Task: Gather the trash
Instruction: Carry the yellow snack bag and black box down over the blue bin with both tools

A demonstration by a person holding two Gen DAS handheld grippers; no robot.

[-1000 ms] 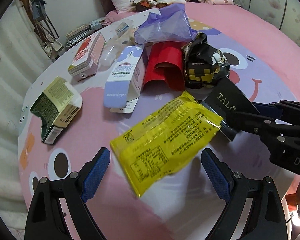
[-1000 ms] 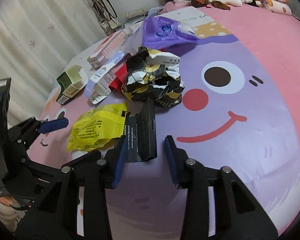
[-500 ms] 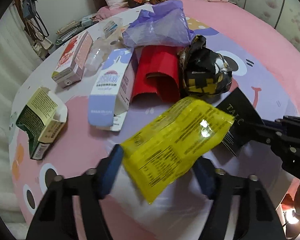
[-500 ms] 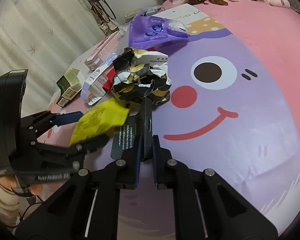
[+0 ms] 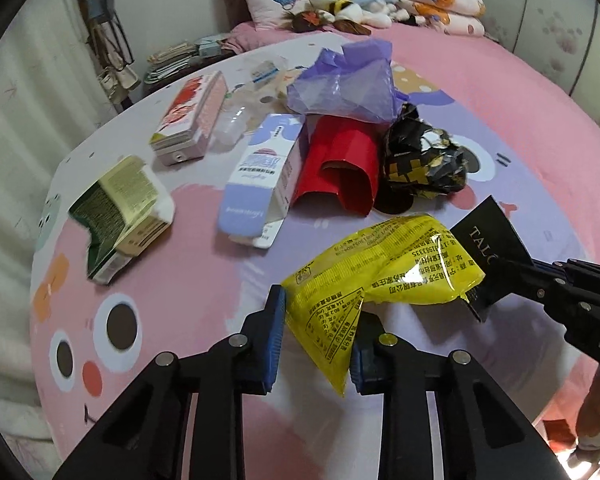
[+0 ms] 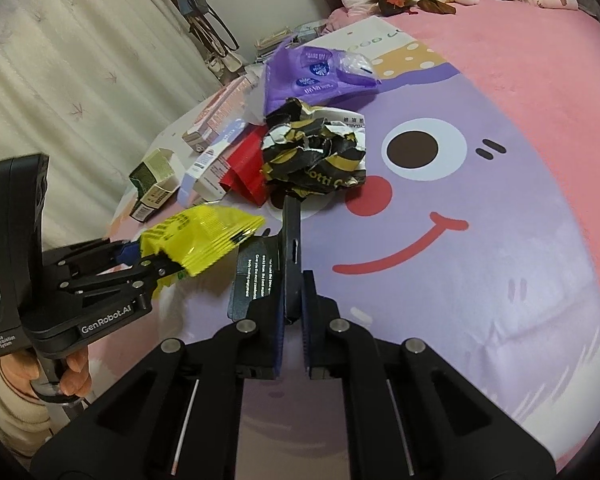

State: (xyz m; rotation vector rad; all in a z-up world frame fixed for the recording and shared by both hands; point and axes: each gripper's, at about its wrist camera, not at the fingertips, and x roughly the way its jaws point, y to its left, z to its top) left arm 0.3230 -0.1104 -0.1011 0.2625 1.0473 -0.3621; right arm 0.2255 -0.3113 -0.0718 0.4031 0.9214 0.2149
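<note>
Your left tongs [image 5: 314, 340] pinch only the yellow snack wrapper's [image 5: 380, 276] corner; slick film may slip. Your right tongs [image 6: 291, 312] clamp the black carton [image 6: 290, 248], crowding it.

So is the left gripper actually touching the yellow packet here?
Touching. In the left wrist view the left gripper has both blue pads pressed on the yellow packet, which hangs lifted off the bedspread. The right wrist view shows the same clamp.

Pink cartoon-face bedspread [image 5: 204, 280] — cartons [image 5: 256, 184], red sleeve [image 5: 340, 168], purple bag [image 5: 348, 84], crumpled black wrapper [image 5: 424, 160] lie on it.
</note>
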